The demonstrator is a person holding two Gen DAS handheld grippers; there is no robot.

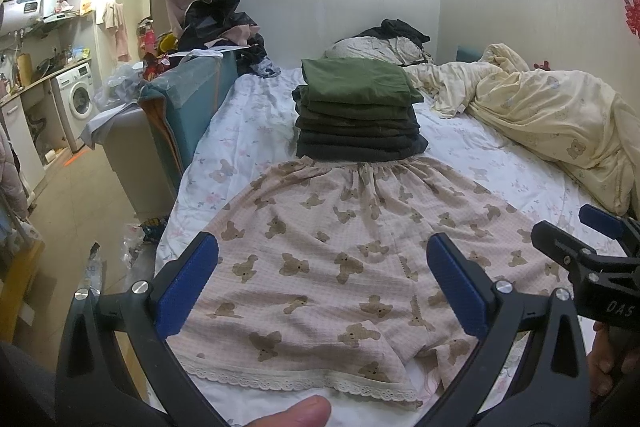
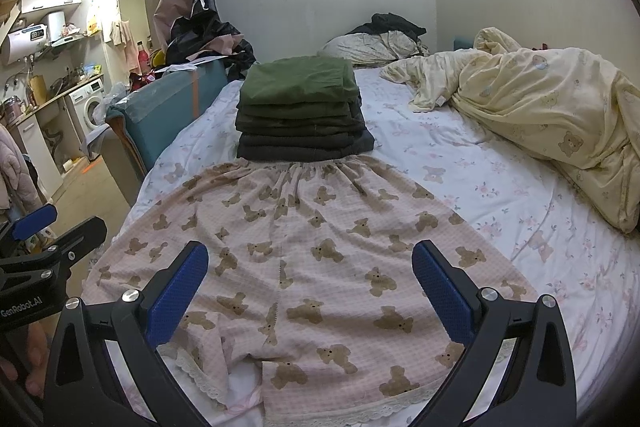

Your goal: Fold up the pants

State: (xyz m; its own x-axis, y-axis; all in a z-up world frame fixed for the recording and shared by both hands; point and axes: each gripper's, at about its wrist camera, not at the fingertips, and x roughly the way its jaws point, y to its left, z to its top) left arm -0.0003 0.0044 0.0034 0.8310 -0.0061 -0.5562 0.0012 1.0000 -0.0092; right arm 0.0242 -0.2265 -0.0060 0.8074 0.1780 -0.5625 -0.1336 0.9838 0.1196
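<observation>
Pink shorts with a brown bear print [image 1: 332, 263] lie spread flat on the bed, waistband far, lace-trimmed leg hems near me; they also show in the right wrist view [image 2: 320, 267]. My left gripper [image 1: 322, 285] is open and empty, hovering above the left leg. My right gripper [image 2: 310, 291] is open and empty above the right leg and crotch. The right gripper also shows at the right edge of the left wrist view [image 1: 576, 227], and the left gripper at the left edge of the right wrist view [image 2: 60, 223].
A stack of folded dark and green clothes [image 1: 356, 115] sits just beyond the waistband, also in the right wrist view [image 2: 300, 111]. A crumpled yellow duvet [image 2: 540, 119] lies at right. A pillow [image 1: 376, 49] sits at the head. The bed edge [image 1: 176, 211] drops to the floor at left.
</observation>
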